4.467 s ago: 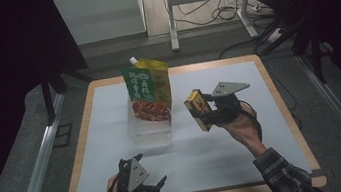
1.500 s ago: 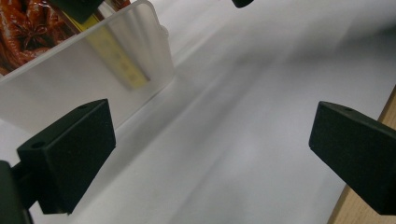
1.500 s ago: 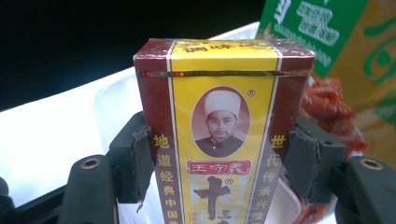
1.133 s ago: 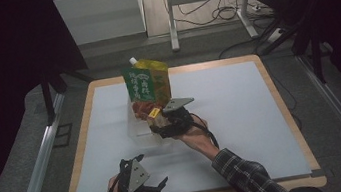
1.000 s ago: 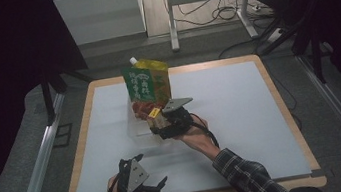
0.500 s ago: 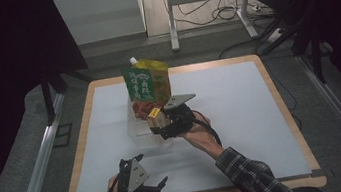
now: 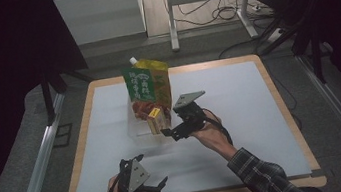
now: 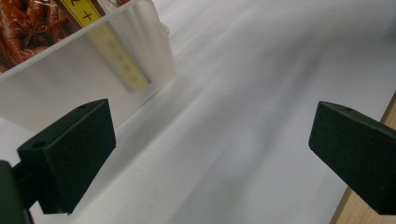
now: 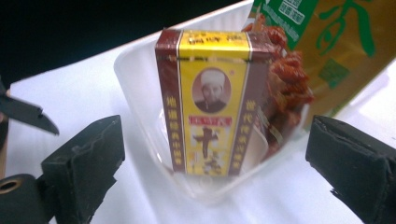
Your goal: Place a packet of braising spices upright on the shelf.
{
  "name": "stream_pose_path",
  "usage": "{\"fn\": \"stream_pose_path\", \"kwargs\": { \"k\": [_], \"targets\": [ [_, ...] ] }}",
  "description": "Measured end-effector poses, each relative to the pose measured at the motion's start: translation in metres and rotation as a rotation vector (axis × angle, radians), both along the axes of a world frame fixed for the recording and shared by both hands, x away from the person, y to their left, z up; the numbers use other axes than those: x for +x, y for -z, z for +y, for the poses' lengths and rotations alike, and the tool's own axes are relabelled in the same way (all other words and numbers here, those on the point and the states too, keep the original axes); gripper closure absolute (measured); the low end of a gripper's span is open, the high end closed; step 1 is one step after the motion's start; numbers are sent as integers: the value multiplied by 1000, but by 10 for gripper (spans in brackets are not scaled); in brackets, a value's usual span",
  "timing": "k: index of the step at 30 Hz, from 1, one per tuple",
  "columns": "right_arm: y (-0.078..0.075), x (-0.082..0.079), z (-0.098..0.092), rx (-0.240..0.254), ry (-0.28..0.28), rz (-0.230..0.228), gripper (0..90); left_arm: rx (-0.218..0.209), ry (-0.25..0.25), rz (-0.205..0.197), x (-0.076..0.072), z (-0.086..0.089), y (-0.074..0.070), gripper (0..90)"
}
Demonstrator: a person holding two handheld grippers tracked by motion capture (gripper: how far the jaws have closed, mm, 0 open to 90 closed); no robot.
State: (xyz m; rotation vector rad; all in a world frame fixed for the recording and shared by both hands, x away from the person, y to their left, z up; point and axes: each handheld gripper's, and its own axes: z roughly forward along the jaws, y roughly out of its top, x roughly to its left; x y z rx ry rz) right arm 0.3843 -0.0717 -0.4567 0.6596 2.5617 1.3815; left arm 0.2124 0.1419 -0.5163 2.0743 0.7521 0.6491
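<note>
High view: our right tool (image 7: 167,130), jaws just spread and empty, sits just beside the clear tray (image 7: 135,131). Upright inside the tray stands the spice box (image 7: 155,122). Our left tool (image 7: 144,190), also spread, waits well apart.

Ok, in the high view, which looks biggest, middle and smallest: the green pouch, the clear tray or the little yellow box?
1. Clear tray, though it looks close to the pouch.
2. Green pouch, standing in the tray.
3. Yellow box, clearly smallest.
</note>
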Motion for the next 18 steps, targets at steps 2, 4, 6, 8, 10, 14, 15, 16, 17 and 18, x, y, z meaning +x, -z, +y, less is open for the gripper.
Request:
{"fn": "stream_pose_path", "kwargs": {
  "k": [2, 4, 6, 8, 10, 14, 15, 16, 17, 18],
  "targets": [
    [-1, -2, -5, -17, 2, -4, 35, 1, 0, 0, 0, 0, 0, 2],
    [-2, -4, -10, -26, 6, -11, 32, 1, 1, -1, 0, 0, 0, 2],
    [-2, -6, -16, -35, 9, -11, 32, 6, 1, -2, 0, 0, 0, 2],
    [-1, -9, -24, -47, 14, -1, 36, 7, 2, -1, 0, 0, 0, 3],
    [0, -10, -30, -58, 22, 9, 37, 12, 4, -1, 1, 0, 0, 3],
    [2, -15, -44, -60, 53, 9, 40, 15, 5, 1, 0, -1, 0, 3],
    [2, -17, -48, -59, 60, 7, 41, 16, 5, 1, 0, -1, 0, 3],
    [2, -19, -52, -58, 66, 5, 41, 16, 5, 2, 0, -1, 1, 3],
    [2, -20, -54, -58, 71, 5, 41, 16, 5, 3, 1, -1, 1, 3],
    [3, -22, -59, -64, 76, -2, 41, 11, 3, 4, 1, -1, 1, 3]
  ]
}}
